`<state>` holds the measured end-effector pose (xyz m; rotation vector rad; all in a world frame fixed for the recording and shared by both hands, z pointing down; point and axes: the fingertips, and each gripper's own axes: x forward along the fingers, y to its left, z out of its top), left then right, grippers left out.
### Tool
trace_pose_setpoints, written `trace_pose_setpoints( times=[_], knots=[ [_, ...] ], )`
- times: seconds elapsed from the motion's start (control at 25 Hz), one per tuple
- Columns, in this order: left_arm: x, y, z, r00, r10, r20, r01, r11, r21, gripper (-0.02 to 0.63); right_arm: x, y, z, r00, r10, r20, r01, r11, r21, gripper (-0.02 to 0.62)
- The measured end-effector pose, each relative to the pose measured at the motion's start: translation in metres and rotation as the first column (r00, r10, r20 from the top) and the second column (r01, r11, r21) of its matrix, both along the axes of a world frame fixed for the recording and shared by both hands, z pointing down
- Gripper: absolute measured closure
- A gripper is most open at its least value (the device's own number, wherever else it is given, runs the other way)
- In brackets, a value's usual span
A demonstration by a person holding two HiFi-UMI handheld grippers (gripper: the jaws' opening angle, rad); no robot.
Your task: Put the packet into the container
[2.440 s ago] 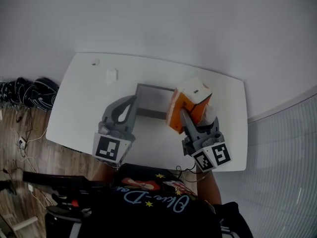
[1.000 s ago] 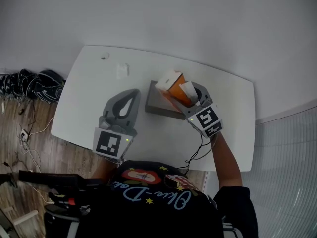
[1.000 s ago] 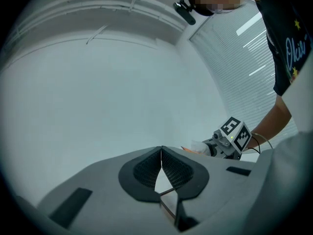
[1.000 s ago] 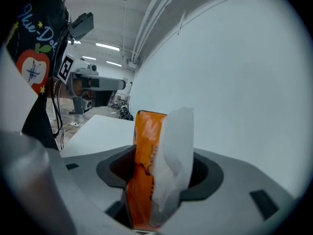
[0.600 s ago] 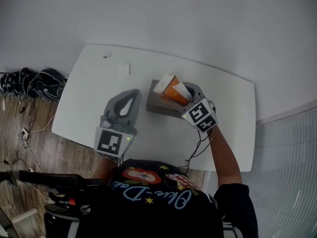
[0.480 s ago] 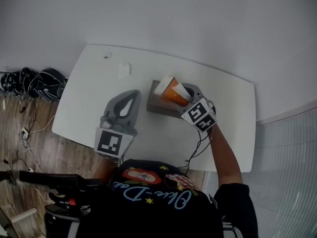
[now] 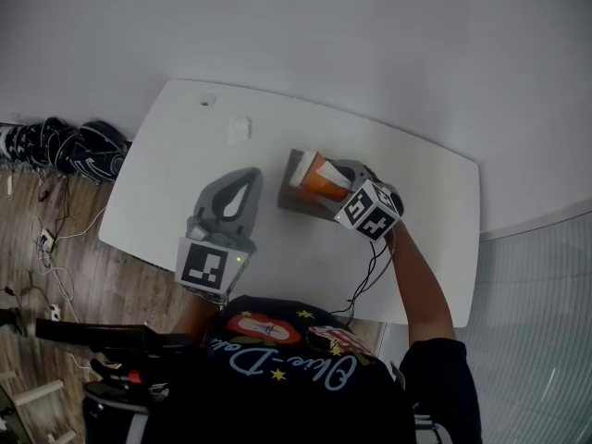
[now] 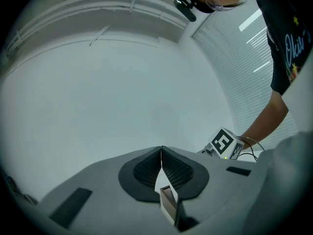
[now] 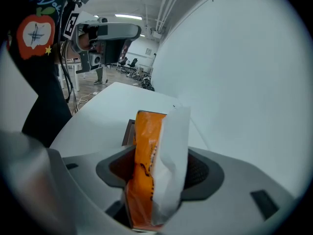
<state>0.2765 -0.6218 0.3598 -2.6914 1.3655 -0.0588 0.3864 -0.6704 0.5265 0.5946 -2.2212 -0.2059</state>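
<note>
I had the right gripper [image 7: 337, 179] clenched on the packet [image 9: 155, 165], its long axis pointing ahead along the jaws, apparently into the container [image 7: 298, 203]. The left gripper [image 8: 161, 152] was closed, empty.

The packet [image 7: 317, 171] is a soft pouch, orange along one side and white along the other, with dark print on the orange face. It is clamped edge-on between the jaws of the right gripper [image 7: 335, 178], its free end pointing left and far. It sits tilted in the open top of the container [image 7: 298, 202]; whether it touches the bottom cannot be told. The container is a low grey rectangular box with an open top. It stands flat near the middle of the white tabletop [image 7: 185, 174], its long side running near to far.
</note>
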Motion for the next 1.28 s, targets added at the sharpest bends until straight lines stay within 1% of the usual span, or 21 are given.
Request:
trace_pose_setpoints(
  times=[0.2,0.52,0.8,1.0,1.08,1.28],
  knots=[
    [-0.003,-0.001,0.000,1.000,-0.014,-0.004,0.014,1.000,0.003,0.597,-0.001,-0.003,0.008,1.000,-0.010,-0.021,0.009,0.999,-0.030,0.323],
    [0.001,-0.001,0.000,1.000,0.000,-0.017,0.000,1.000,-0.004,0.597,-0.002,-0.002,0.022,0.996,-0.036,-0.080,0.029,0.996,-0.085,0.322],
    [0.001,-0.002,-0.002,1.000,-0.002,-0.016,0.002,1.000,0.001,0.597,-0.002,-0.002,0.028,0.997,-0.032,-0.075,0.022,0.992,-0.128,0.321],
    [-0.001,-0.002,-0.001,1.000,-0.009,-0.015,0.009,1.000,-0.003,0.597,0.001,-0.004,0.036,0.998,-0.008,-0.060,-0.003,0.982,-0.189,0.316],
    [-0.002,-0.003,-0.001,1.000,-0.012,-0.015,0.012,1.000,-0.002,0.597,0.003,-0.003,0.037,0.997,-0.012,-0.078,-0.003,0.981,-0.195,0.313],
    [-0.002,-0.004,-0.001,1.000,-0.013,-0.011,0.013,1.000,-0.003,0.597,0.005,-0.001,0.035,0.988,-0.060,-0.143,0.031,0.980,-0.198,0.313]
  ],
)
